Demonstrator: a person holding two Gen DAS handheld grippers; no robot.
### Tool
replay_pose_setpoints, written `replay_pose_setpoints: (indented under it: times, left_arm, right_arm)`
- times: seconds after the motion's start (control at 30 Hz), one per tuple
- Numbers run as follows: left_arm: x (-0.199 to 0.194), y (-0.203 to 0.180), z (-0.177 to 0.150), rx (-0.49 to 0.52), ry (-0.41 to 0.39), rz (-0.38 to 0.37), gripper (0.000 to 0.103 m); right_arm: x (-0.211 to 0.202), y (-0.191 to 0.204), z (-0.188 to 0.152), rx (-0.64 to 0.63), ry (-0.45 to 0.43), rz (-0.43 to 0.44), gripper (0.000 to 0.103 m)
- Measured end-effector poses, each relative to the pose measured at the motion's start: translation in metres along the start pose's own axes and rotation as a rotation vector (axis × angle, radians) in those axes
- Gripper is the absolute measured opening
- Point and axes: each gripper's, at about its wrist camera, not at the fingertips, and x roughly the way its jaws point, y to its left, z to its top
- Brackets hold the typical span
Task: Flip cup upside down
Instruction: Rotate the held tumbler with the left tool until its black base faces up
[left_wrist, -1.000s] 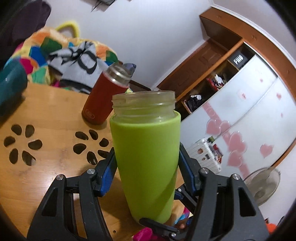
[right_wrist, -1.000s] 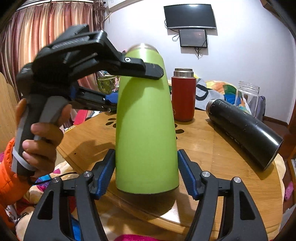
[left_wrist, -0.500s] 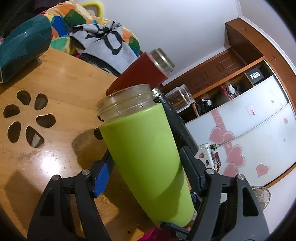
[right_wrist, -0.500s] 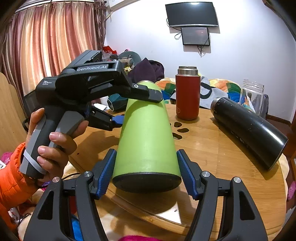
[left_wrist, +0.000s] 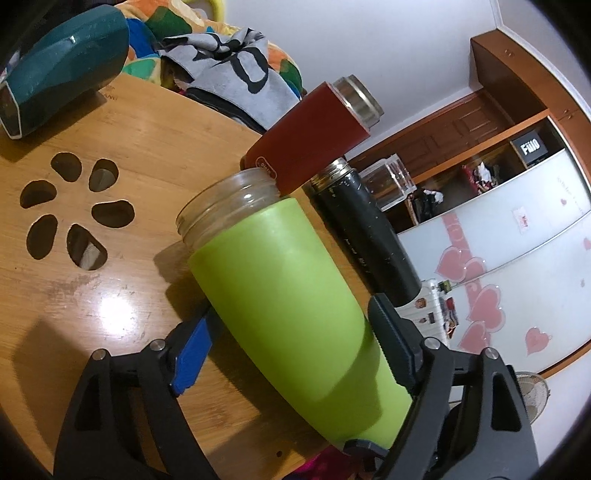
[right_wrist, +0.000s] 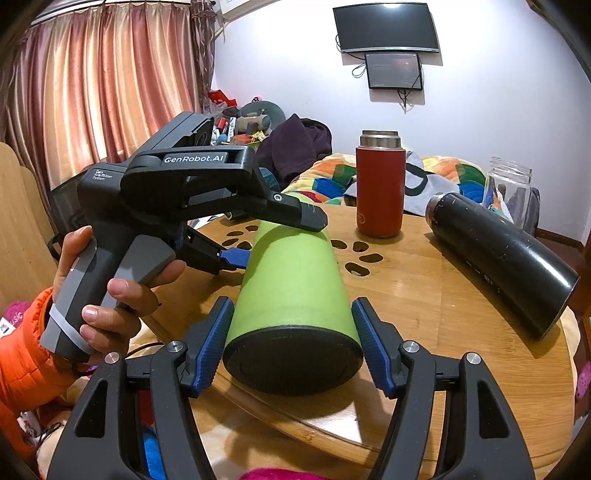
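1. Leftmost in the right wrist view: person's hand (right_wrist: 107, 295) in an orange sleeve wraps the handle of the left gripper (right_wrist: 275, 236). One finger lies on top of the green cup (right_wrist: 291, 280), the blue pad (right_wrist: 233, 257) of the other finger presses its near side, so the left gripper is pinching the cup around mid-body.
2. Left wrist view confirms: left gripper (left_wrist: 291, 339) has both pads against the green sleeve of the cup (left_wrist: 291, 295), one each side, no gap visible.
3. Cup attitude: tilted far over, close to horizontal. Clear glass mouth (left_wrist: 227, 208) points away from the left camera and toward the table's petal cutouts (left_wrist: 74, 210); black base (right_wrist: 291, 360) faces the right camera.
4. Cup sits over the near edge of the round wooden table (right_wrist: 424, 295). Cannot tell whether its underside touches the wood.
5. Right gripper (right_wrist: 291, 343): fingers spread, straddling the cup's base end. Left blue pad (right_wrist: 212, 343) is just beside the cup wall, right pad sits apart from it; not gripping.
6. Behind the cup, to the right: red flask (right_wrist: 378, 192) standing upright, apart from the cup.
7. Further right: black bottle (right_wrist: 502, 258) lying on its side on the table.
8. Far right: clear jar (right_wrist: 511, 192) upright behind the black bottle.
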Motion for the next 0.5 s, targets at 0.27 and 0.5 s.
replay_pose_setpoints:
  times: [0.27,0.5]
  left_arm:
    - [-0.007,-0.008,-0.003,0.077,0.007,0.074,0.09]
    - [-0.027,-0.032,-0.01,0.236,-0.076,0.198,0.09]
  right_arm:
    - [0.0,-0.002,-0.001,0.008,-0.004,0.003,0.062]
    - [-0.002,0.0,-0.004,-0.001,-0.007,-0.003,0.063]
